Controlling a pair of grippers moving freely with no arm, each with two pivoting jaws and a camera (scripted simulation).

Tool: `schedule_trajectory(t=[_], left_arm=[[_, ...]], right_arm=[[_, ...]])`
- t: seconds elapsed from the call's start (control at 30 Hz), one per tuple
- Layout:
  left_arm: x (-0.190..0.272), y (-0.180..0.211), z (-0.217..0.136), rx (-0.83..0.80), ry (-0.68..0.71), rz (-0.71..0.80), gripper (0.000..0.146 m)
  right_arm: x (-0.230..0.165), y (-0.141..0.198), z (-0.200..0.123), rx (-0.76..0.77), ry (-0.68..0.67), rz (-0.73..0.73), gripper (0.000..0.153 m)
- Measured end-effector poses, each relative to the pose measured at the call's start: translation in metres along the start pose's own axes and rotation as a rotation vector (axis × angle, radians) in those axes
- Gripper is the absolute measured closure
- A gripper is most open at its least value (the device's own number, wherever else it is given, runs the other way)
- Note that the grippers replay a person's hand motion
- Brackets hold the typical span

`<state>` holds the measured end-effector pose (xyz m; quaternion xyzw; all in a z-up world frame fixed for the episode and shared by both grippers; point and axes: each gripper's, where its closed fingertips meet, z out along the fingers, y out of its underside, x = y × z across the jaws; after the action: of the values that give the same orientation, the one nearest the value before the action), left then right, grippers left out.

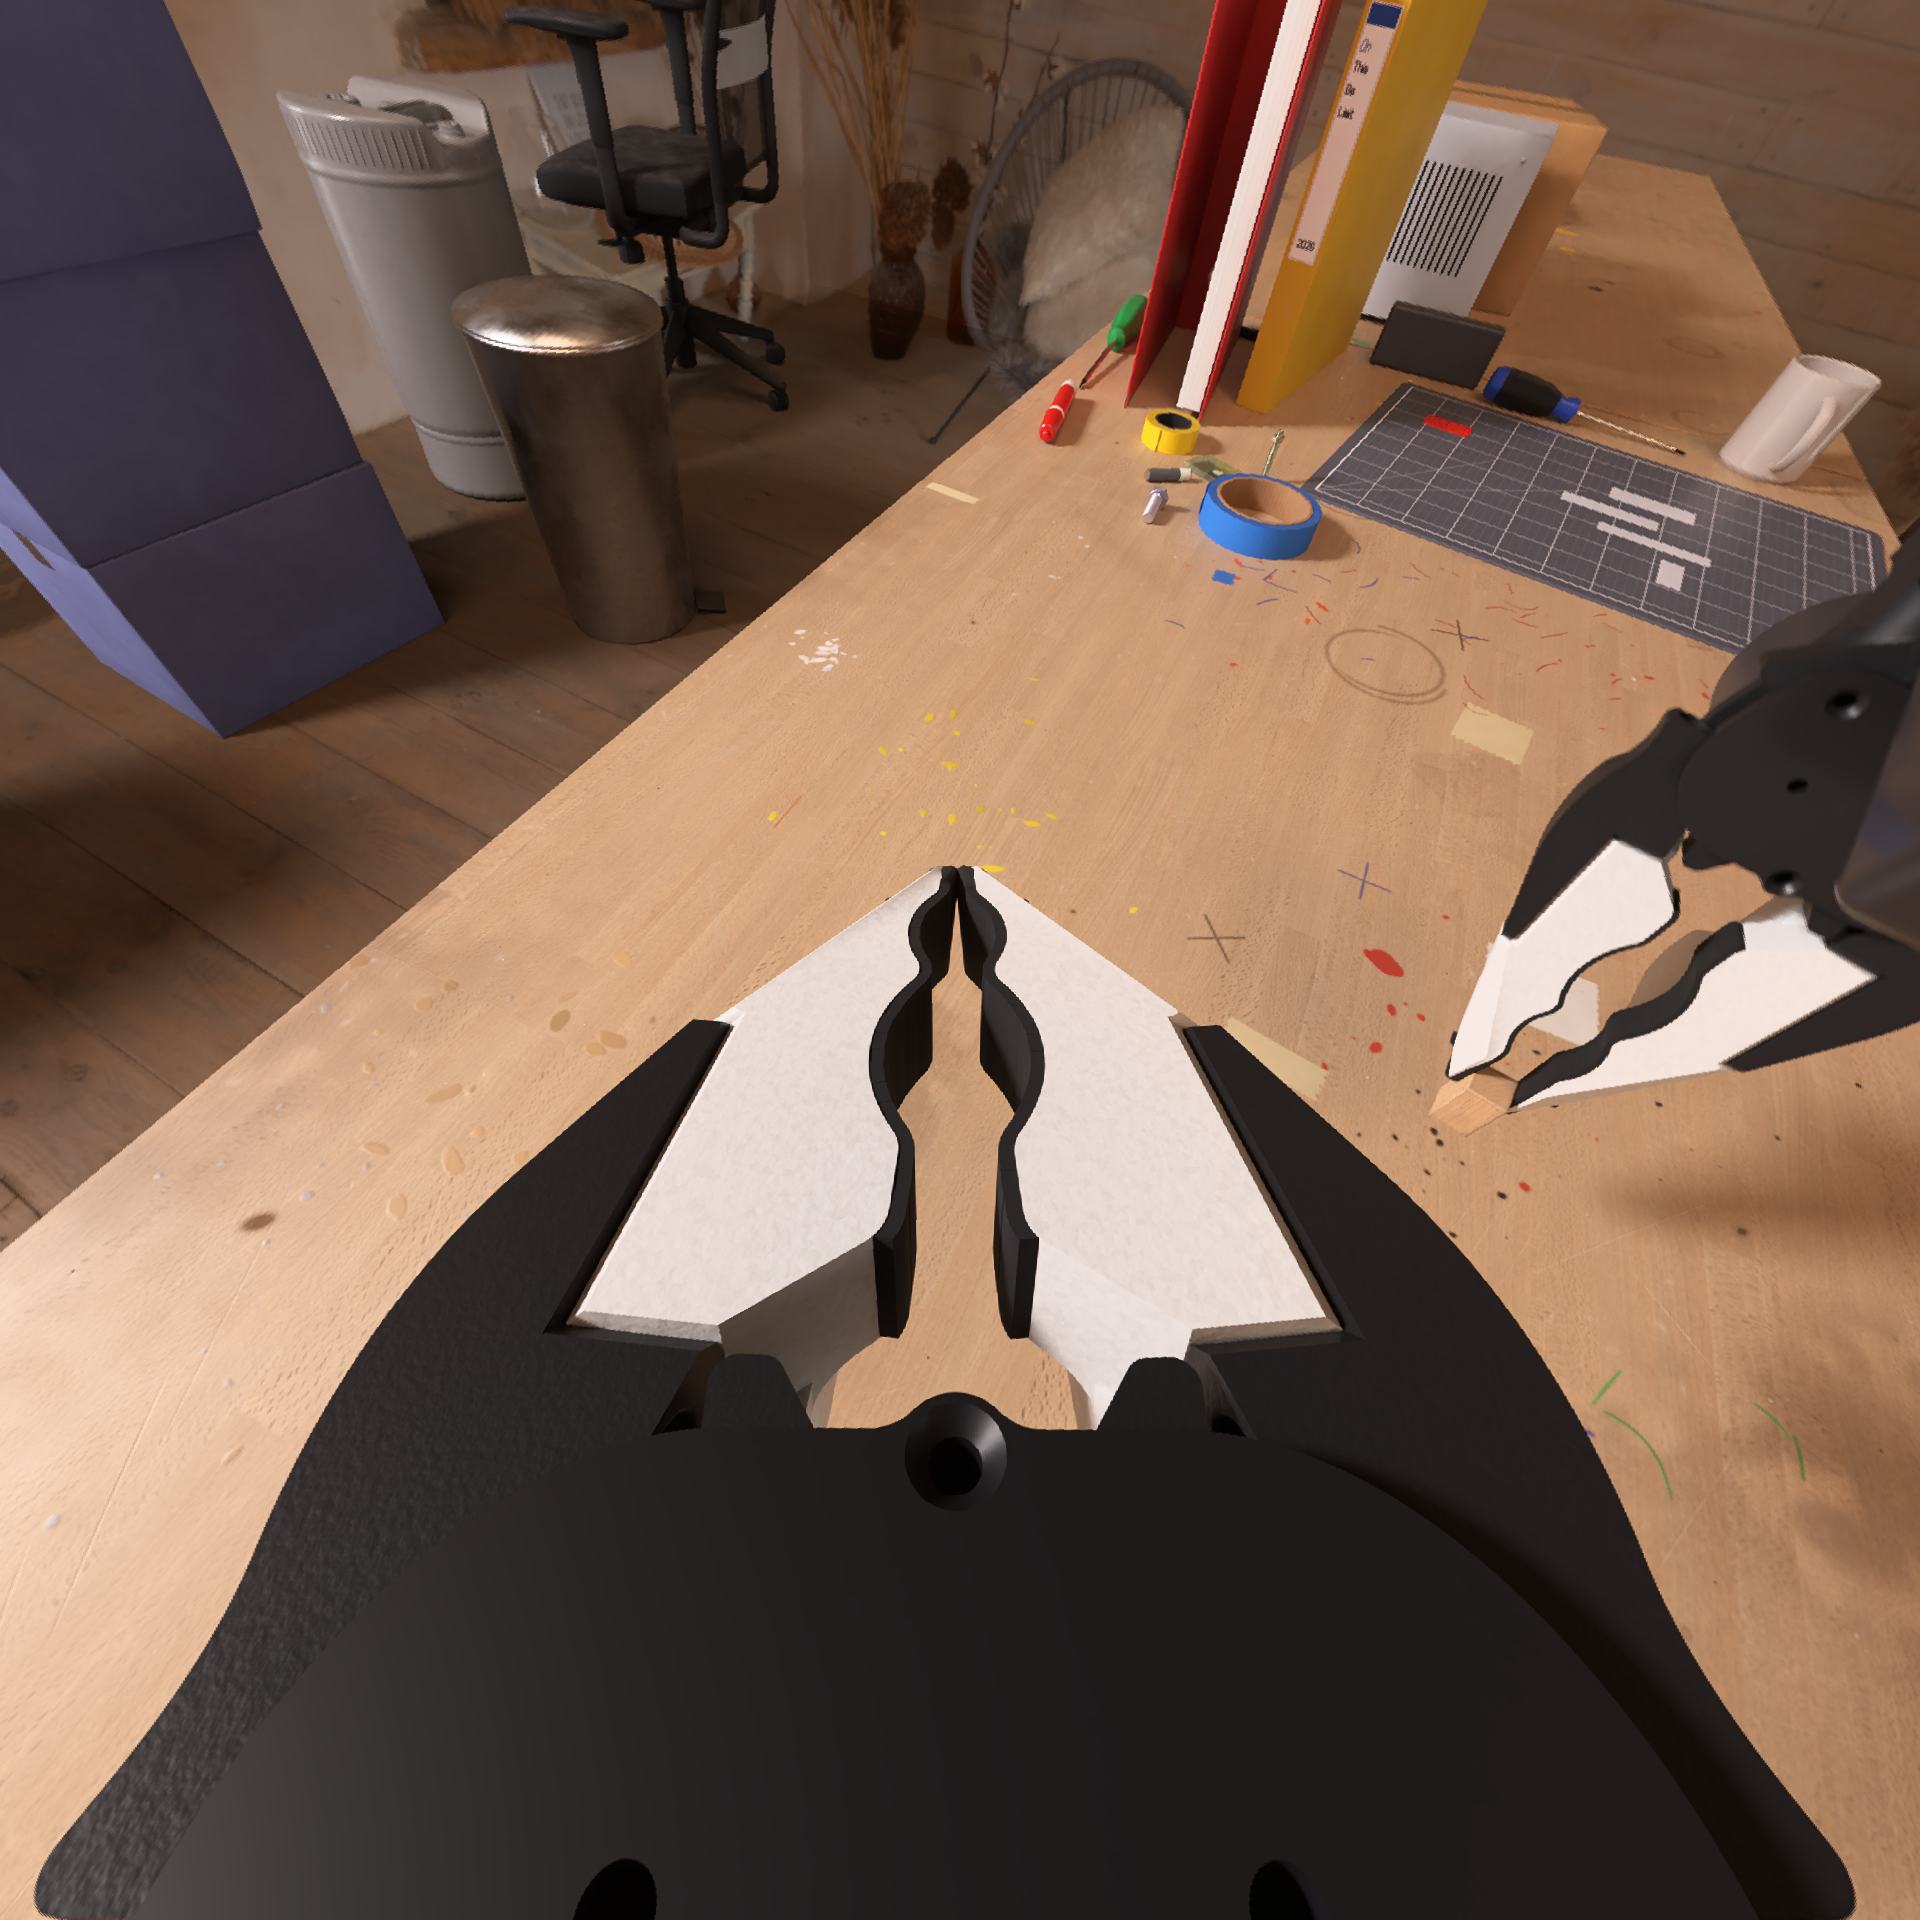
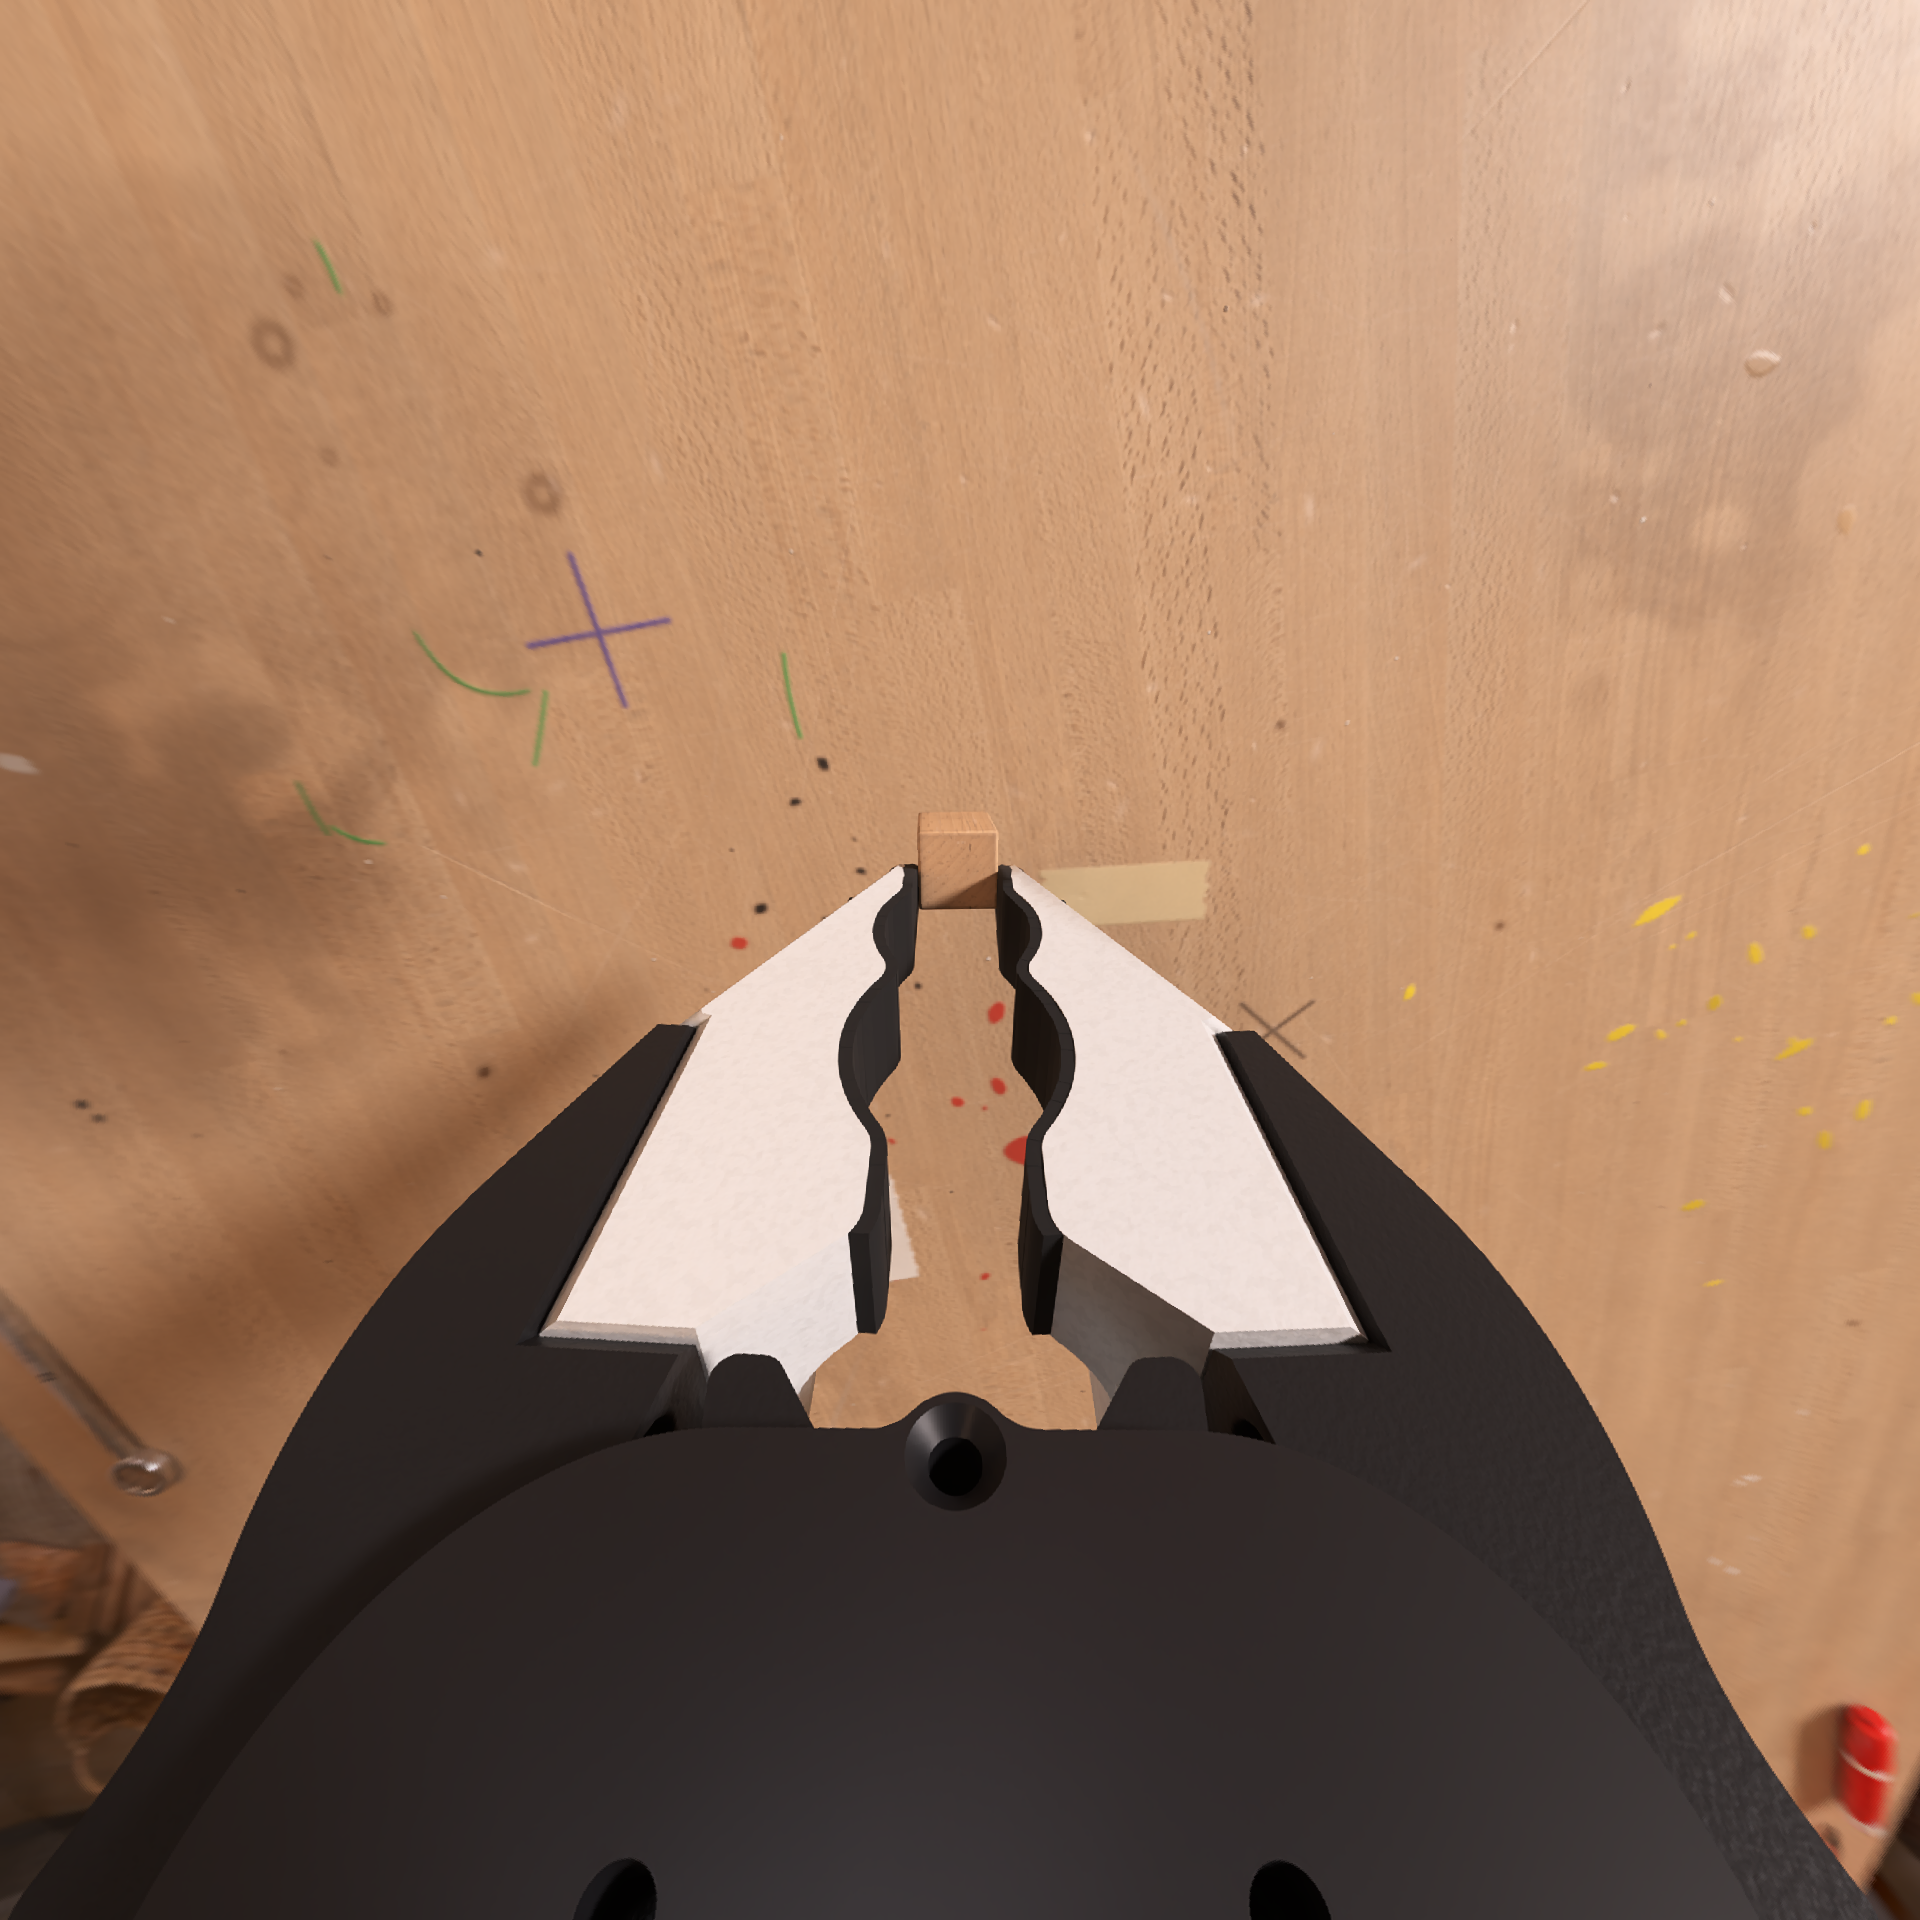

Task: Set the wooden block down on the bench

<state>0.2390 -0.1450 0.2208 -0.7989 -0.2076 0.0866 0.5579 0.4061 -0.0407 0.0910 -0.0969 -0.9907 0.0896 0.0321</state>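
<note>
The small wooden block (image 2: 957,860) is a pale cube pinched between the tips of my right gripper (image 2: 958,885). The jaws are closed against its two sides. In the left wrist view the right gripper (image 1: 1486,1086) points down at the far right, with the block (image 1: 1470,1105) at or just above the wooden bench (image 1: 1039,675); I cannot tell whether they touch. My left gripper (image 1: 957,875) is shut and empty, hovering over the bench's left half with its tips touching.
At the back stand binders (image 1: 1299,208), a blue tape roll (image 1: 1259,516), a yellow tape roll (image 1: 1170,431), a grey cutting mat (image 1: 1590,509) and a white mug (image 1: 1797,416). A strip of masking tape (image 2: 1127,888) lies beside the block. The bench's edge runs along the left.
</note>
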Motion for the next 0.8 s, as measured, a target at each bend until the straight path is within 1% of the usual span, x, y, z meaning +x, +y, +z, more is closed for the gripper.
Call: schedule_trajectory(t=[0.1, 0.2, 0.37, 0.43, 0.53, 0.6, 0.63, 0.67, 0.73, 0.8], left_arm=[[0.0, 0.0, 0.0, 0.0, 0.0, 0.0, 0.146], [0.0, 0.0, 0.0, 0.0, 0.001, -0.001, 0.146], [0.001, 0.0, 0.0, -0.001, 0.001, 0.003, 0.146], [0.001, 0.0, 0.0, -0.001, 0.003, 0.001, 0.146], [0.001, 0.0, 0.0, -0.002, 0.002, 0.002, 0.146], [0.001, 0.0, 0.0, -0.004, 0.0, 0.003, 0.146], [0.001, 0.0, 0.0, -0.004, -0.002, 0.004, 0.146], [0.001, 0.0, 0.0, -0.005, -0.004, 0.005, 0.146], [0.001, 0.0, 0.0, -0.008, -0.01, 0.008, 0.146], [0.001, 0.0, 0.0, -0.007, -0.01, 0.009, 0.146]], right_arm=[[-0.001, -0.001, -0.011, 0.051, -0.079, 0.064, 0.138], [0.0, -0.002, -0.026, 0.092, -0.204, 0.108, 0.138], [0.009, 0.001, -0.056, 0.156, -0.368, 0.128, 0.138], [0.009, 0.004, -0.057, 0.13, -0.405, 0.105, 0.138], [0.004, -0.001, -0.056, 0.09, -0.48, 0.107, 0.138], [-0.004, -0.007, -0.061, 0.054, -0.62, 0.143, 0.138], [-0.004, -0.01, -0.063, 0.023, -0.664, 0.174, 0.138], [-0.003, -0.012, -0.065, 0.002, -0.679, 0.192, 0.138], [-0.004, -0.016, -0.073, -0.024, -0.658, 0.163, 0.138], [-0.014, -0.022, -0.092, 0.036, -0.67, 0.134, 0.138]])
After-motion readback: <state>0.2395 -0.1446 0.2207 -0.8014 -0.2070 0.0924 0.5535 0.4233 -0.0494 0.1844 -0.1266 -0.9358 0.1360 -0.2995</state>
